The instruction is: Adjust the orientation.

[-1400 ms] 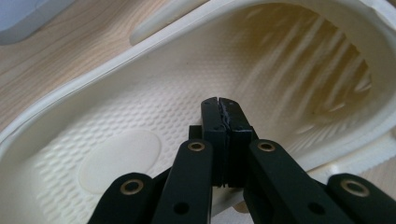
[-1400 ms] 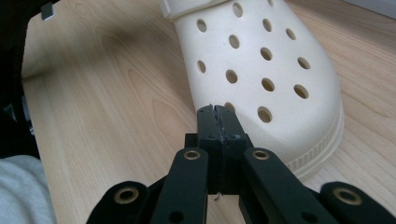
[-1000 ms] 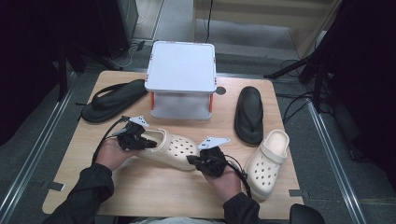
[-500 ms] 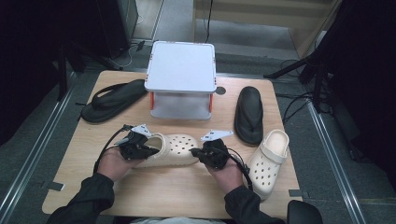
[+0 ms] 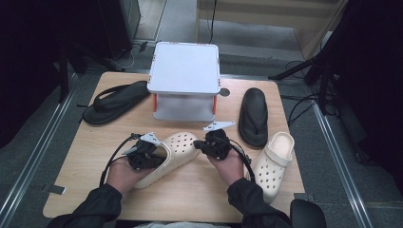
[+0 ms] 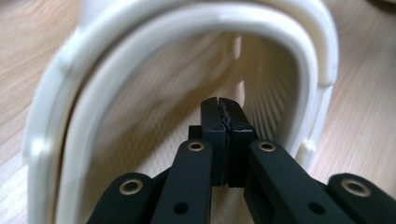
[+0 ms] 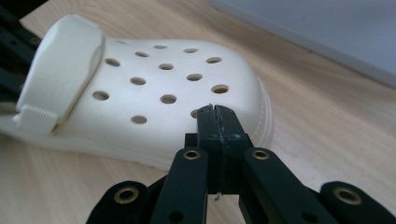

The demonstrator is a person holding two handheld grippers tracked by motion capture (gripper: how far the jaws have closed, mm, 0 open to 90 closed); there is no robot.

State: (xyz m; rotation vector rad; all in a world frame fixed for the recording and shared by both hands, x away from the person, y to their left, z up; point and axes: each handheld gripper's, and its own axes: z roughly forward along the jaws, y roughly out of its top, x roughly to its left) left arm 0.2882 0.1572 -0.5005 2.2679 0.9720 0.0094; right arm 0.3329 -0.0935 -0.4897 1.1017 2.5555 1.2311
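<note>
The cream clog (image 5: 173, 154) lies near the middle of the table (image 5: 199, 199), toe pointing up-right toward the grey box (image 5: 185, 71); its heel end is covered in the high view by the left gripper (image 5: 142, 154) and the hand behind it. In the left gripper view the jaws are pressed together with nothing between them, poking into the shoe's heel opening, whose deep inside is blurred. The right gripper (image 5: 216, 142) is likewise clenched on nothing, its tips at the clog's toe side (image 7: 159, 93); whether they touch it is hard to tell.
</note>
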